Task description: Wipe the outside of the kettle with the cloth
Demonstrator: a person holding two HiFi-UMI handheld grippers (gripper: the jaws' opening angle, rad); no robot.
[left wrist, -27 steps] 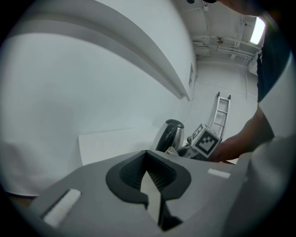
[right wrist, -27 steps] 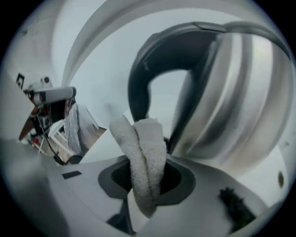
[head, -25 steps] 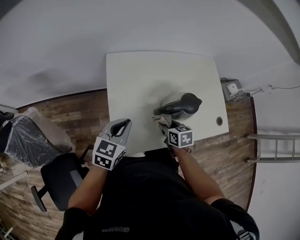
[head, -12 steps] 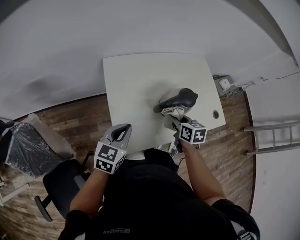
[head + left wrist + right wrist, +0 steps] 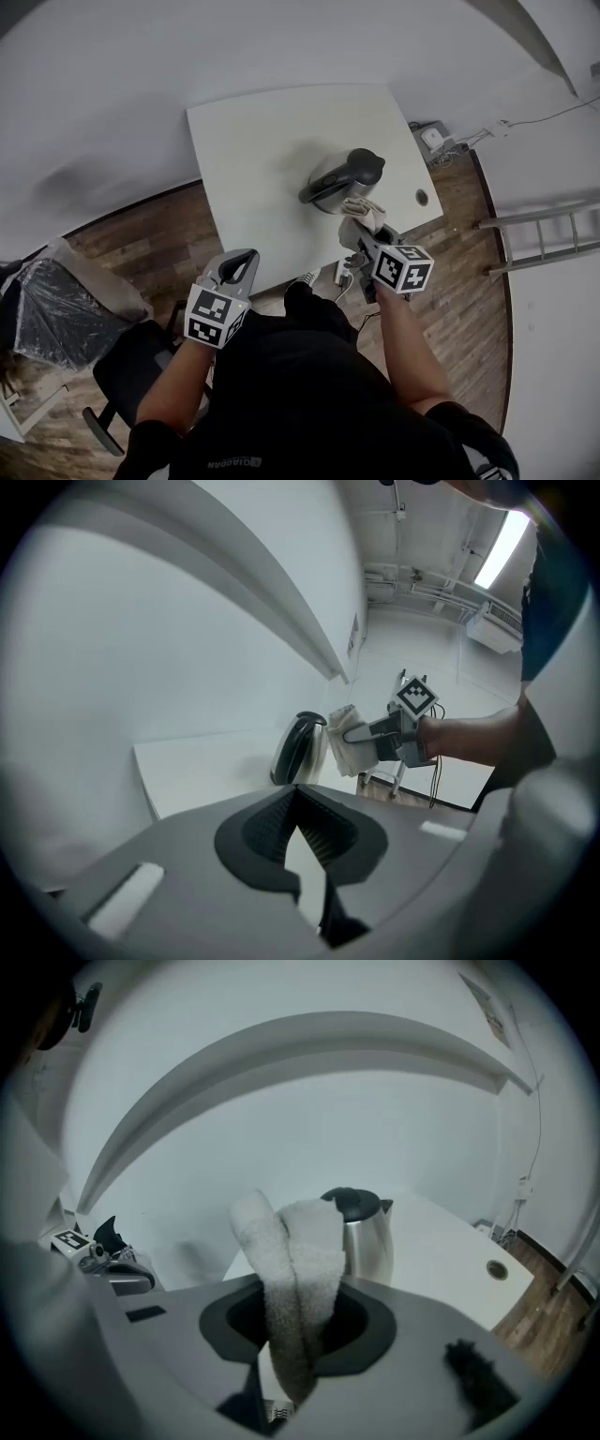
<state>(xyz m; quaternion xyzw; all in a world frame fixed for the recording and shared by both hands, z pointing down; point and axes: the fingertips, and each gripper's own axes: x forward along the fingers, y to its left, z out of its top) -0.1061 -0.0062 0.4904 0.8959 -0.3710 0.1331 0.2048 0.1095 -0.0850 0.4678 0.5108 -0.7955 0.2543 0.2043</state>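
A steel kettle [image 5: 339,178] with a black lid and handle stands upright on the white table [image 5: 253,159], near its right front part. My right gripper [image 5: 364,236] is shut on a folded white cloth [image 5: 363,212], held at the kettle's near right side. The left gripper view shows the cloth [image 5: 342,744] right beside the kettle [image 5: 298,747], though I cannot tell if they touch. In the right gripper view the cloth [image 5: 300,1241] rises from the right gripper [image 5: 295,1335] in front of the kettle [image 5: 366,1237]. My left gripper [image 5: 246,258] hangs off the table's near edge, shut and holding nothing.
A round cable hole [image 5: 422,197] sits in the table's right corner. On the wooden floor are a black office chair [image 5: 122,366], a plastic-wrapped bundle [image 5: 56,300], a ladder [image 5: 534,234] and a wall socket box [image 5: 431,139] with cables.
My right gripper has carried the cloth from under the kettle's handle round to its near right side. The left gripper stayed near the table's front edge.
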